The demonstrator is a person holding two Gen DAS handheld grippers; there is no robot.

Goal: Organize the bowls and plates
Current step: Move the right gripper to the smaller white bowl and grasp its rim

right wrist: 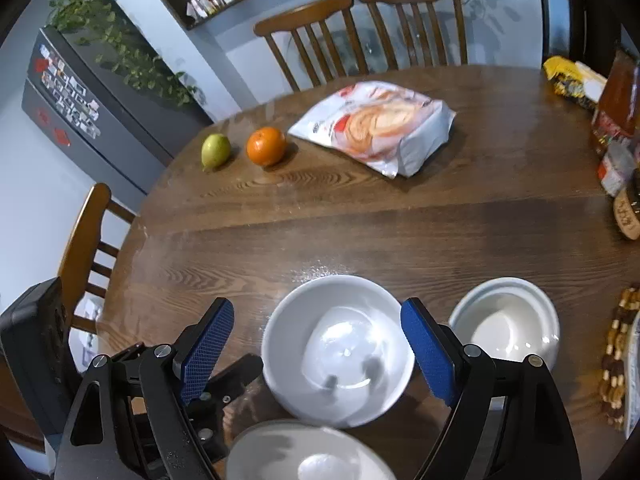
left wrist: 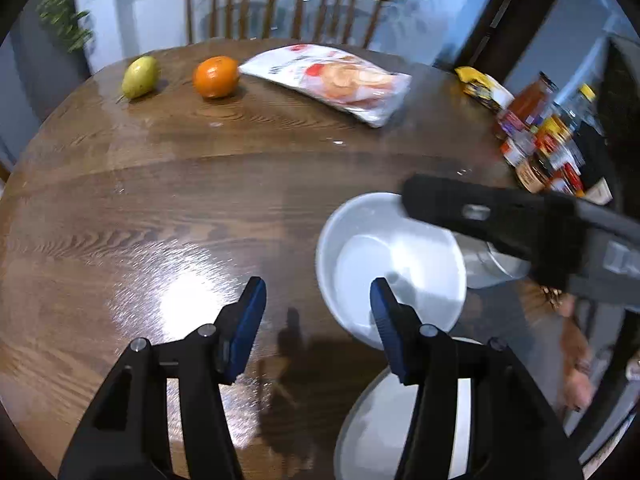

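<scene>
On table [left wrist: 168, 208], left view: left gripper [left wrist: 318, 320] open, empty, over bare wood; bowl [left wrist: 400, 264] just right of it, plate [left wrist: 368, 432] below. Right view: right gripper [right wrist: 318, 344] wide, empty, above bowl [right wrist: 340, 348]; second bowl [right wrist: 506, 322] right, orange [right wrist: 266, 146] far.

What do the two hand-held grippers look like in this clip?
Both match: the left hand-held gripper and right hand-held gripper have black angular plastic linkages with silver pivot screws, each ending in two flat fingers faced with blue cross-hatched pads. No cables, sleeves or markings are visible.
</scene>
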